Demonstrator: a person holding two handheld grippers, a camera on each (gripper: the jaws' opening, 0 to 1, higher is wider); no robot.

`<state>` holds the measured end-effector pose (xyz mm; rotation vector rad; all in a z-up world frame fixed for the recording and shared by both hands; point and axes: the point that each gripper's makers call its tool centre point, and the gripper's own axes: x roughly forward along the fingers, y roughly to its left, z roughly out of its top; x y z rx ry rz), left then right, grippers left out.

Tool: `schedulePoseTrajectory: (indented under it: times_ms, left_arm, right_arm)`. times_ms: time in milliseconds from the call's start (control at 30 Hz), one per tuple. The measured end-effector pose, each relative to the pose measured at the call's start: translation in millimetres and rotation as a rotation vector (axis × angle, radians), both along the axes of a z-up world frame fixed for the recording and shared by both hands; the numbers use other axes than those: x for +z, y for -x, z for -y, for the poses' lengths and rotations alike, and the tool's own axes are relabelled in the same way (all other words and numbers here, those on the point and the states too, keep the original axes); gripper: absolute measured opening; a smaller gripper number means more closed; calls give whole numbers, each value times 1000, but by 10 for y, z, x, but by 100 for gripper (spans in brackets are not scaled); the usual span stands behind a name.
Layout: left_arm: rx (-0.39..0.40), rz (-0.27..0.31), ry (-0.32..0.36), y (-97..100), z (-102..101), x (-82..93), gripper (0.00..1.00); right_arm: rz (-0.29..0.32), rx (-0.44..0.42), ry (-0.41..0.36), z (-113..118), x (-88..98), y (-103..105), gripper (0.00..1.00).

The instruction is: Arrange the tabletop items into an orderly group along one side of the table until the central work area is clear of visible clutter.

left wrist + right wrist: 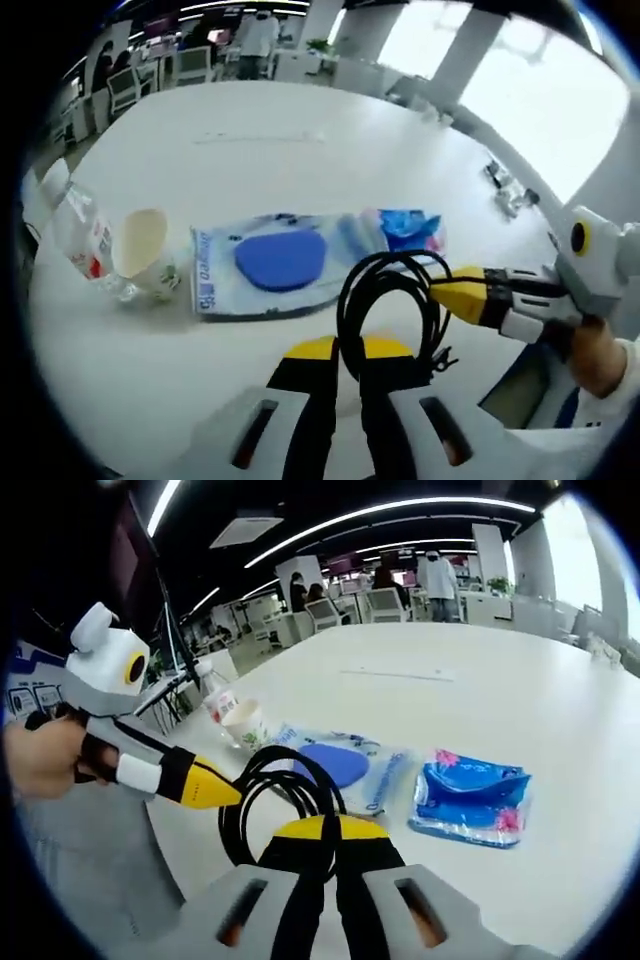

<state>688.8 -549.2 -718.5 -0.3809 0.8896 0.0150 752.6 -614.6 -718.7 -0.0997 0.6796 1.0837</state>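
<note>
both the left gripper [340,365] and right gripper [330,845] have their fingers clamped on the coiled black cable [385,300], lifted over the white counter [300,130] before a blue-patterned packet [275,262], paper cup [145,250], bottle [80,232] and blue tissue pack [470,798].

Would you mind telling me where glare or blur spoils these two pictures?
Left gripper view: windows at upper right are blown out white; the paper cup and bottle near the edge look soft and stretched. Right gripper view: ceiling strips glare, the table is evenly lit, and the blue packet stays fairly sharp.
</note>
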Motion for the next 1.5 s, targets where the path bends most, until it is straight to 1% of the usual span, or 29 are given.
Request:
schedulePoseTrajectory:
  times_ms: [133, 433, 833, 1067, 1233, 1500]
  left_arm:
    - [-30, -2, 5, -79, 112, -2, 2]
    - [-87, -5, 8, -264, 262, -9, 2]
    - [-155, -24, 17, -466, 520, -96, 2]
    - [-183, -35, 22, -547, 627, -131, 2]
    - [-195, -47, 21, -581, 660, -174, 2]
    - [-202, -73, 17, -572, 702, -270, 2]
  right_arm:
    - [-2, -29, 3, 125, 1, -32, 0]
    - [-4, -91, 1, 331, 23, -192, 0]
    - [-17, -155, 17, 640, -28, -340, 0]
    - [-26, -179, 21, 745, -57, -421, 0]
    - [-35, -189, 25, 784, -98, -443, 0]
    - [-52, -185, 32, 805, -182, -428, 0]
